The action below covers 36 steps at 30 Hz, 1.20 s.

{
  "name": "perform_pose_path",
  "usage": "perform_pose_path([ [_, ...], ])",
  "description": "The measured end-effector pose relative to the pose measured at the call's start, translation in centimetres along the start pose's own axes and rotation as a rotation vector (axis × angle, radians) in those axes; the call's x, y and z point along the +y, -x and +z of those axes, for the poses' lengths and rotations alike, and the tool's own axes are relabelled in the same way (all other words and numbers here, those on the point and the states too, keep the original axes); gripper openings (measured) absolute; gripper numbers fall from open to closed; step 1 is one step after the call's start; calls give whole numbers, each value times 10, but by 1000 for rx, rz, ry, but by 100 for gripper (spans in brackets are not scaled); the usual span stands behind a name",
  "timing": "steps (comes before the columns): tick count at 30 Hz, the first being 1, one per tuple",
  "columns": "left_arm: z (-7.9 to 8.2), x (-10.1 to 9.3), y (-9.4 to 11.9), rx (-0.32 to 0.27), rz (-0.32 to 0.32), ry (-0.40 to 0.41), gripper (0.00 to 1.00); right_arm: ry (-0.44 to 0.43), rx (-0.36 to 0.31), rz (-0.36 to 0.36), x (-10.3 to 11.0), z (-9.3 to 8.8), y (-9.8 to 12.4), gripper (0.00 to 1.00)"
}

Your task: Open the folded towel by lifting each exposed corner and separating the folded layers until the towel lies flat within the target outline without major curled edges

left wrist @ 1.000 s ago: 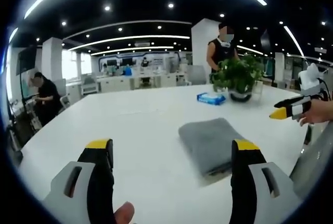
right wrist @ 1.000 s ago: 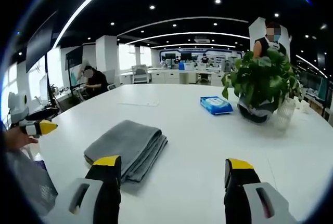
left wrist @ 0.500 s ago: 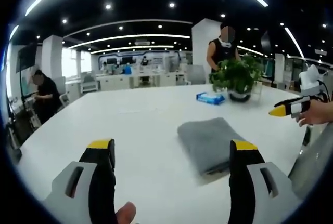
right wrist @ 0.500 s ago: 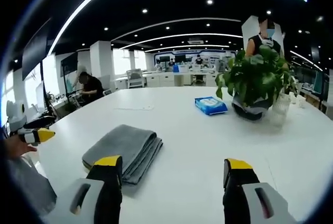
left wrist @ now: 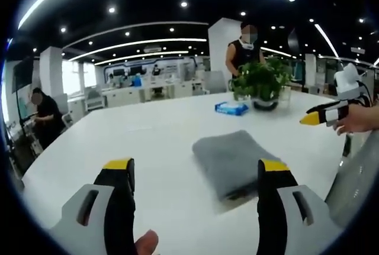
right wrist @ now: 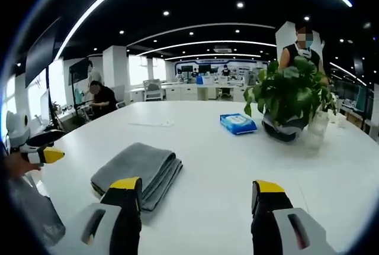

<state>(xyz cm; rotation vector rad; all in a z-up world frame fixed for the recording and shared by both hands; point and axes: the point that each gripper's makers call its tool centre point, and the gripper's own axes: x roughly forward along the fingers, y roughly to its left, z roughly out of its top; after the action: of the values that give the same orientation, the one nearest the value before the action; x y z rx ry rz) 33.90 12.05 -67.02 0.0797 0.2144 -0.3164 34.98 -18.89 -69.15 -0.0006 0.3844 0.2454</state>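
Folded grey terry towel [left wrist: 234,161] lies on white table [left wrist: 160,142], long axis running away from the person. L gripper [left wrist: 192,178] and R gripper [right wrist: 192,199]: jaws apart, empty, above table. Towel sits betw. the 2, just ahead; neither clearly nearer.

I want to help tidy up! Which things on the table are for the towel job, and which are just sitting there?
For the job:
grey folded towel
left gripper
right gripper

Just sitting there:
potted plant
blue packet
clear glass vase beside the plant
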Motion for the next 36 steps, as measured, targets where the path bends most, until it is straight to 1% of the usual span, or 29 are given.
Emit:
perform_pose_path([
  [3, 5, -8, -8, -11, -1, 8, 78, -7, -13, 0, 0, 4, 2, 74],
  [4, 8, -13, -10, -12, -7, 15, 75, -14, -27, 0, 0, 6, 3, 74],
  [5, 11, -20, -14, -10, -23, 21, 72, -17, -28, 6, 0, 6, 4, 74],
  [6, 12, -23, -16, -11, -28, 22, 70, -30, -30, 7, 1, 6, 3, 74],
  [8, 17, -36, -24, -7, -53, 11, 68, -33, -24, 8, 1, 5, 3, 74],
  [10, 22, -49, -33, -19, -74, -10, 67, -25, -24, 7, 3, 5, 3, 74],
  [11, 22, -55, -38, -15, -85, -13, 67, -22, -25, 8, 3, 5, 3, 74],
  [15, 17, -70, -48, 11, -114, -8, 66, -2, -9, 17, 7, 2, 2, 73],
  [17, 15, -76, -52, 32, -126, 13, 66, 8, 0, 19, 8, 1, 1, 73],
  [19, 16, -84, -56, 32, -137, 17, 65, 27, 0, 14, 8, 1, 1, 73],
  [21, 12, -95, -60, 39, -164, 16, 65, 35, 2, 12, 7, 1, 0, 72],
  [22, 9, -102, -61, 54, -185, 22, 64, 35, 3, 9, 6, 1, 0, 72],
  [24, 4, -111, -66, 70, -201, 20, 60, 33, 0, -1, 3, 2, 1, 72],
  [27, -4, -128, -75, 80, -237, -8, 60, 25, -2, -18, -1, 3, 2, 71],
  [32, -11, -140, -84, 94, -264, -16, 55, 21, 7, -26, -5, 1, 0, 71],
  [36, -14, -149, -91, 100, -283, 9, 54, 12, 10, -30, -6, 0, -2, 71],
])
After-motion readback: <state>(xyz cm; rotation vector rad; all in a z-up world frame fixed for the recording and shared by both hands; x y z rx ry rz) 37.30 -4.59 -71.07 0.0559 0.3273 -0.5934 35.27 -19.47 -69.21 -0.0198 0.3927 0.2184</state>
